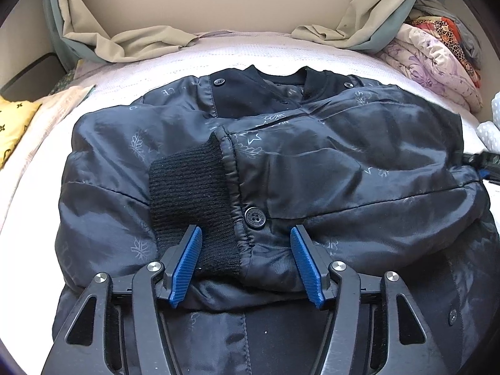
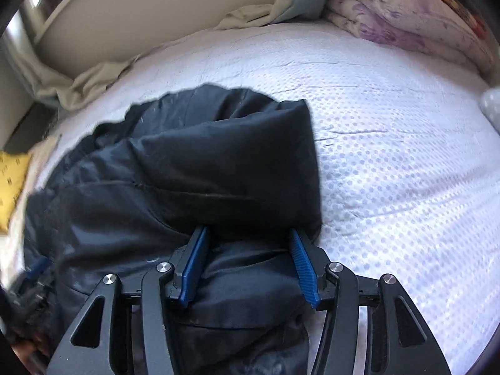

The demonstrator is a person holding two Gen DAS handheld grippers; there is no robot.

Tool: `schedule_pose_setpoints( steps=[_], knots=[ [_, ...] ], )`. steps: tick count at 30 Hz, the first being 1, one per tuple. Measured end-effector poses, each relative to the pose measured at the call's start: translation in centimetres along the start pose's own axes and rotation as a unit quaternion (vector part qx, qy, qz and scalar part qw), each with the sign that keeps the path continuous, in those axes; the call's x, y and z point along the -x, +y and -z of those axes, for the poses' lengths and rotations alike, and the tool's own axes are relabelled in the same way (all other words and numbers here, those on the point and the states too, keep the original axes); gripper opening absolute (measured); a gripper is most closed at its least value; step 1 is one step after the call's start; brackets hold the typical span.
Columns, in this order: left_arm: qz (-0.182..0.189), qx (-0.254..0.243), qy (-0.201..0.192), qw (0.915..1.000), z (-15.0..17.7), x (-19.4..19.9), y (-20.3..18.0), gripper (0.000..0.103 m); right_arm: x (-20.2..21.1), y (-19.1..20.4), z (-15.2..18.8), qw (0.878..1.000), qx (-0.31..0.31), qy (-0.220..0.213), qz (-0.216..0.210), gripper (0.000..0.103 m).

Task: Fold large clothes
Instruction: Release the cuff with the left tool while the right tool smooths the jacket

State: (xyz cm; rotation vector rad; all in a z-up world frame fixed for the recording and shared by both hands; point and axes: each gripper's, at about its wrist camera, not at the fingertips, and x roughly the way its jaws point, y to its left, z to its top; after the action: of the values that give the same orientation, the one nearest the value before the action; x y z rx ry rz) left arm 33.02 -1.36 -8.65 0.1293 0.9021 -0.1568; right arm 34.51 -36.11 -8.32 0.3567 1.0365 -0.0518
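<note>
A dark, shiny jacket (image 1: 312,162) with pale leaf prints lies on the white bed cover (image 2: 390,172), collar at the far side. One sleeve is folded across its front, and the black ribbed cuff (image 1: 187,193) rests beside a black button (image 1: 254,217). My left gripper (image 1: 244,229) is open just above the cuff's near end. The left pad lies at the cuff and the right pad stands clear on the shiny fabric. My right gripper (image 2: 248,231) straddles the jacket's (image 2: 187,162) folded right edge. Loose fabric bulges between its blue pads, and the jaws stand apart.
Folded floral quilts (image 1: 431,62) are stacked at the far right. Beige cloth (image 1: 131,40) is bunched along the headboard. A yellow cushion (image 1: 12,125) lies at the left edge. To the right of the jacket the bed cover is bare.
</note>
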Motion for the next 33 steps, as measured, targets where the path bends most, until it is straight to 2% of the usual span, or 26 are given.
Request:
schedule_pose_setpoints(
  steps=[3,8,11,14,19,27,29,30,33],
  knots=[
    [-0.004,-0.001,-0.002,1.0,0.0,0.0,-0.1,0.068,2.9,0.4,-0.5,1.0,-0.01,-0.027,-0.005,0.052],
    [-0.004,-0.001,-0.003,1.0,0.0,0.1,-0.1,0.071,7.0,3.3,0.5,0.997,0.041,-0.064,-0.016,0.053],
    [-0.002,0.002,-0.003,1.0,0.0,0.0,-0.1,0.072,7.2,5.3,2.1,0.996,0.081,-0.039,-0.026,0.053],
    [-0.001,0.003,-0.003,1.0,0.1,0.1,-0.1,0.073,5.4,6.3,4.0,0.994,0.109,-0.007,-0.002,0.053],
    [0.001,0.006,-0.001,1.0,0.0,0.1,0.0,0.074,2.5,5.7,5.4,0.992,0.12,0.014,0.024,0.053],
    [-0.008,0.017,-0.003,0.9998,0.0,1.0,0.1,0.085,1.3,3.4,4.5,0.997,0.062,0.039,-0.026,0.053],
    [-0.006,0.024,0.001,0.9997,-0.2,1.5,0.3,0.086,2.7,3.1,4.0,0.998,0.038,0.035,-0.039,0.054],
    [0.001,0.033,0.003,0.9995,-0.4,2.0,0.7,0.086,3.7,3.1,3.7,0.998,0.028,0.028,-0.052,0.059],
    [0.024,0.06,0.006,0.9979,-0.8,3.2,1.9,0.086,6.7,2.6,2.9,0.997,0.012,-0.002,-0.081,0.061]
  ],
)
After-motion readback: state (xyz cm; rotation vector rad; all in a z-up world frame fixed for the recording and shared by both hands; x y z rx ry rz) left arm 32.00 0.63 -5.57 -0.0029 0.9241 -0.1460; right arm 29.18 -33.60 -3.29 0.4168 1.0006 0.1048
